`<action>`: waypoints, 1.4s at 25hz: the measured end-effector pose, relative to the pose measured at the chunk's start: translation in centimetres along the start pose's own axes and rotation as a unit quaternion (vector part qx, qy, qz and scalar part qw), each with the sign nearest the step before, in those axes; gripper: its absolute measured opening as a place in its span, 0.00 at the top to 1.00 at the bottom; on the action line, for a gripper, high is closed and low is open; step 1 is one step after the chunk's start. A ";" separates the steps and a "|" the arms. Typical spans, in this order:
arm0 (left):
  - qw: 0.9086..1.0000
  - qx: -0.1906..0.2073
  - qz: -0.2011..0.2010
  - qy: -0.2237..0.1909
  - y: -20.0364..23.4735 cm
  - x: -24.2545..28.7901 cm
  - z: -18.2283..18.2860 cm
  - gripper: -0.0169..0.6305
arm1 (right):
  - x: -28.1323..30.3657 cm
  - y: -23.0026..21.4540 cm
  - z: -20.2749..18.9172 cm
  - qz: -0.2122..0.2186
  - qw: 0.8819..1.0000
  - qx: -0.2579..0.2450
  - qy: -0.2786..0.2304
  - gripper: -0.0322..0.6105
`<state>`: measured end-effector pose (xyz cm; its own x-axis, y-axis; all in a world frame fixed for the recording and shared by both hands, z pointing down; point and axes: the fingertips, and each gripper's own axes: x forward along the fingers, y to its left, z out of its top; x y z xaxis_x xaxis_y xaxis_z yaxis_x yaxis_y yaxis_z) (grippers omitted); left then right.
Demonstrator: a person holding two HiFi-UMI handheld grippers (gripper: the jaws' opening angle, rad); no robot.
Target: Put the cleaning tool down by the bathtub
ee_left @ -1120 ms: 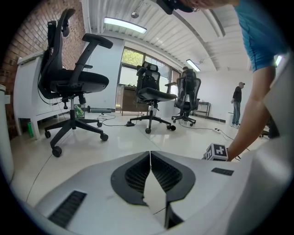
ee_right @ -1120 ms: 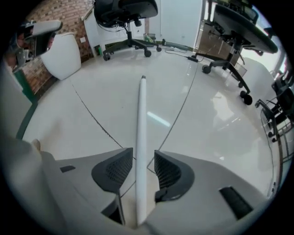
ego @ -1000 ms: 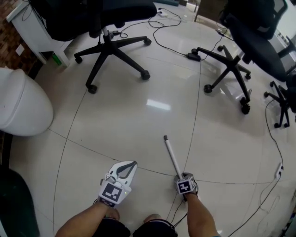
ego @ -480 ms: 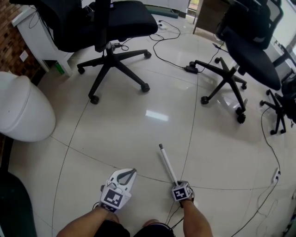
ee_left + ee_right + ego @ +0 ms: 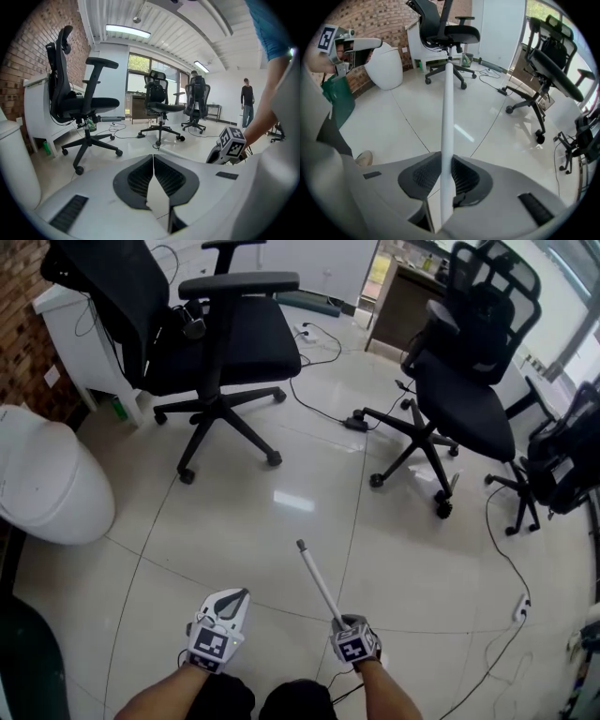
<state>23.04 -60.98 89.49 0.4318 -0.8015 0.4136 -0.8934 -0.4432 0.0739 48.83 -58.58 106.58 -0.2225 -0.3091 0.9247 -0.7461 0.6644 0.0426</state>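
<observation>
The cleaning tool [image 5: 317,579], a white pole, is gripped in the right gripper [image 5: 349,632]. Its jaws have just been closing and are clamped on the pole, which runs forward out of them above the floor [image 5: 234,521]. The carry is judged to be under way. Next, the pole must be brought left to the bathtub [image 5: 52,479] and lowered. The left gripper [image 5: 230,601] is held pressed together and empty. Both forearms are held low and close together.
</observation>
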 end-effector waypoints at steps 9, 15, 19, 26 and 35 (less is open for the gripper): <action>0.999 -0.015 0.029 0.001 -1.6 -11.2 14.0 0.97 | -20.6 2.9 6.6 -0.003 0.999 -0.034 -0.040 0.81; 0.999 -0.016 0.040 -0.013 -3.2 -20.3 25.3 0.97 | -36.4 4.3 11.9 -0.024 0.995 -0.050 -0.077 0.81; 0.998 -0.010 0.061 -0.028 -4.2 -26.2 32.4 0.97 | -45.6 5.5 15.9 -0.034 0.990 -0.069 -0.115 0.81; 0.992 0.015 0.112 -0.054 -7.9 -34.3 43.5 0.97 | -60.7 6.1 21.3 -0.068 0.972 -0.113 -0.193 0.81; 0.980 -0.003 0.179 -0.085 -8.4 -41.9 45.8 0.97 | -67.1 9.2 22.0 -0.084 0.950 -0.189 -0.235 0.81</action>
<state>18.17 -42.06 30.02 0.1043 -0.9607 0.2571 -0.9920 -0.1190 -0.0422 43.07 -46.75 36.63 -0.4417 -0.6438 0.6249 -0.5379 0.7475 0.3898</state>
